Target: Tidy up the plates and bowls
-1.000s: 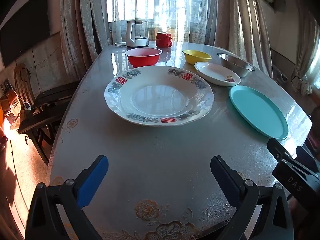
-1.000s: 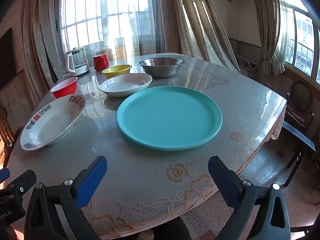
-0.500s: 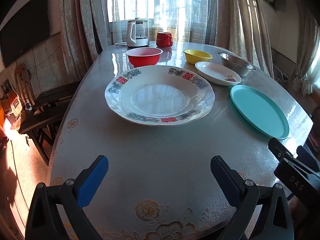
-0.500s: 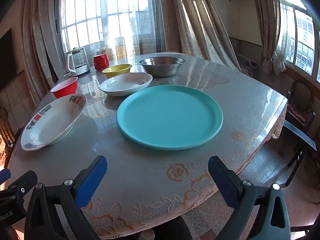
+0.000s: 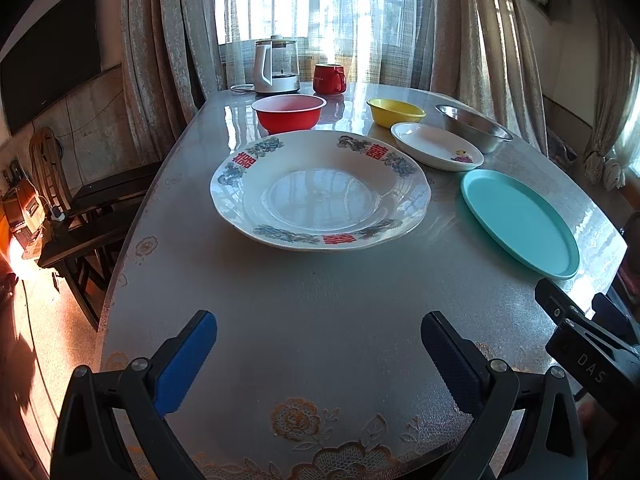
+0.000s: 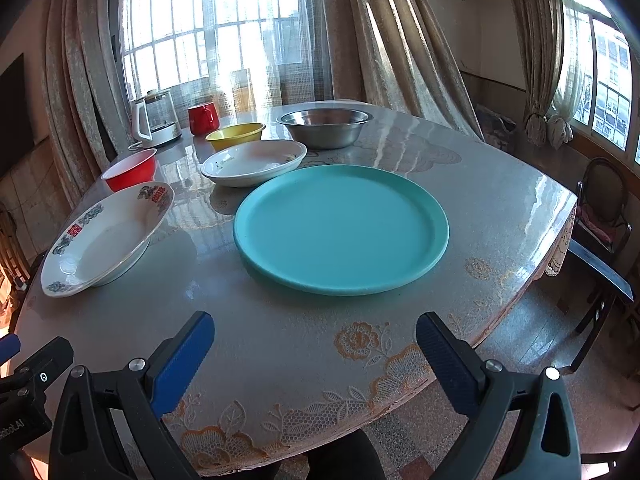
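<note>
The left gripper (image 5: pixel 318 336) hangs over the near edge of the bench (image 5: pixel 320 320) with its jaws spread wide and nothing between them; the right gripper (image 6: pixel 314 338) does the same a little to its right, likewise wide apart and empty. Straight ahead of the left gripper, across a bare stretch of bench, sits the large patterned plate (image 5: pixel 320 192), a deep white dish with red and blue rim decoration. Straight ahead of the right gripper lies the flat teal plate (image 6: pixel 340 228), its near rim closer to that gripper than anything else on the bench. So each hand has its own nearest piece, and neither needs to cross over the other. Behind these, well apart from both grippers, stand the small white plate (image 6: pixel 254 162), the yellow bowl (image 6: pixel 236 136), the steel bowl (image 6: pixel 324 126) and the red bowl (image 5: pixel 290 114), all separate and unstacked. At the far end are a kettle (image 5: pixel 276 66) and a red mug (image 5: pixel 329 79). Nothing looks gathered yet, so the sorting seems to be at its very start.
</note>
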The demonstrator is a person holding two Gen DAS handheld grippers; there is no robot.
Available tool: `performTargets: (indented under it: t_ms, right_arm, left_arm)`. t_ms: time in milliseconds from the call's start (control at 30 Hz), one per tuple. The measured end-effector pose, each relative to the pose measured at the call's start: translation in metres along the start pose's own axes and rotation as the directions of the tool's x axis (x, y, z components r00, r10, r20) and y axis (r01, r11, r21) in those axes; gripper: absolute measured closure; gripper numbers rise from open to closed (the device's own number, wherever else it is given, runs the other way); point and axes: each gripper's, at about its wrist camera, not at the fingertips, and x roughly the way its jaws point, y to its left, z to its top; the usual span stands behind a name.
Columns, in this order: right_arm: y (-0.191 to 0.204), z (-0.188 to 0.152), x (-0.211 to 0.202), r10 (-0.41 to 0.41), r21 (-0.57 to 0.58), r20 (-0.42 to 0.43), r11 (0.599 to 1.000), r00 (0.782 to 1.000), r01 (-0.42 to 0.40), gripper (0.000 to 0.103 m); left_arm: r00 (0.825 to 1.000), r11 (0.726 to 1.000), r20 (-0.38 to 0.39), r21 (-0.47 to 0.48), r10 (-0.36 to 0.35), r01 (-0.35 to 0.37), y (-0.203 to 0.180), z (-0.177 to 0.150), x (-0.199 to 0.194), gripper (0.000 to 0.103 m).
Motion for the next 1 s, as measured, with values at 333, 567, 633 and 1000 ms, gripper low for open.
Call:
performTargets:
  t_ms: [333, 567, 633, 1000]
  right_arm:
    - [-0.0009, -0.0005, -0.0027, 0.000, -0.001, 0.002, 1.000, 1.000, 0.000, 0.000]
    - [-0.0001, -0.0002, -0.0020, 0.002, -0.004, 0.001, 1.000, 1.000, -0.002, 0.000]
    - [-0.0001, -0.0002, -0.0023, 0.003, -0.004, 0.002, 1.000, 1.000, -0.003, 0.000]
    - [0.0009, 0.0005, -0.0012, 0.006, -0.009, 0.000, 1.000, 1.000, -0.006, 0.000]
  left_arm:
    - [1.000, 1.000, 0.000, 0.000, 0.000, 0.000, -0.0001, -0.0007, -0.0003, 0.000]
    - [1.000, 1.000, -0.003, -0.002, 0.004, -0.004, 0.0000, -0.0009, 0.0001, 0.000]
    - [1.000, 1.000, -0.003, -0.002, 0.005, -0.005, 0.0001, -0.0010, 0.0004, 0.000]
    - [1.000, 1.000, -0.004, 0.000, 0.003, -0.003, 0.0003, -0.0015, 0.0012, 0.000]
